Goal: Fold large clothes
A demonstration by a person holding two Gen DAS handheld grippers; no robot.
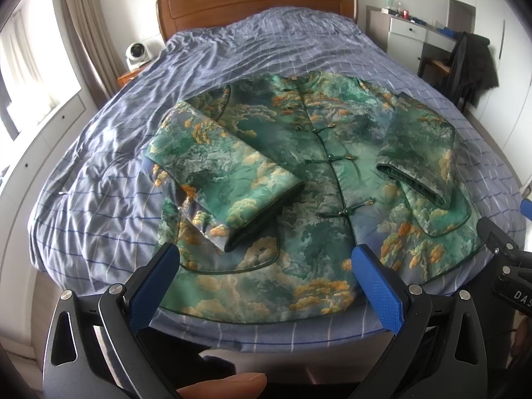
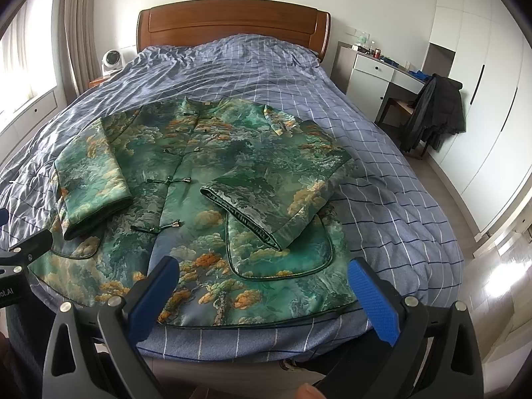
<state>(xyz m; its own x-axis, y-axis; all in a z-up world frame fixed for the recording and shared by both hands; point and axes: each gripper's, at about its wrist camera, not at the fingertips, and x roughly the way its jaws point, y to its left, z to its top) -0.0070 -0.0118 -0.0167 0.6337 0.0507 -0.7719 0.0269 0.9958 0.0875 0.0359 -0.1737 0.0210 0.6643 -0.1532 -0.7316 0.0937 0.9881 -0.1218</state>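
A green padded jacket (image 1: 299, 173) with orange and white cloud print lies face up on the bed, collar toward the headboard, frog buttons down its front. Both sleeves are folded inward over its body: the left sleeve (image 1: 226, 173) and the right sleeve (image 1: 419, 153). In the right wrist view the same jacket (image 2: 206, 199) fills the middle, its right sleeve (image 2: 279, 193) lying across the chest. My left gripper (image 1: 264, 266) hovers open over the hem, nothing between its blue pads. My right gripper (image 2: 262, 277) is open above the hem's right part, also holding nothing.
The bed carries a blue checked duvet (image 1: 266, 43) and a wooden headboard (image 1: 256, 3). A white fan (image 1: 136, 51) sits on a nightstand at left. A white desk (image 2: 382, 66) and a chair draped with a dark coat (image 2: 435, 113) stand at right, beside white wardrobes (image 2: 482, 93).
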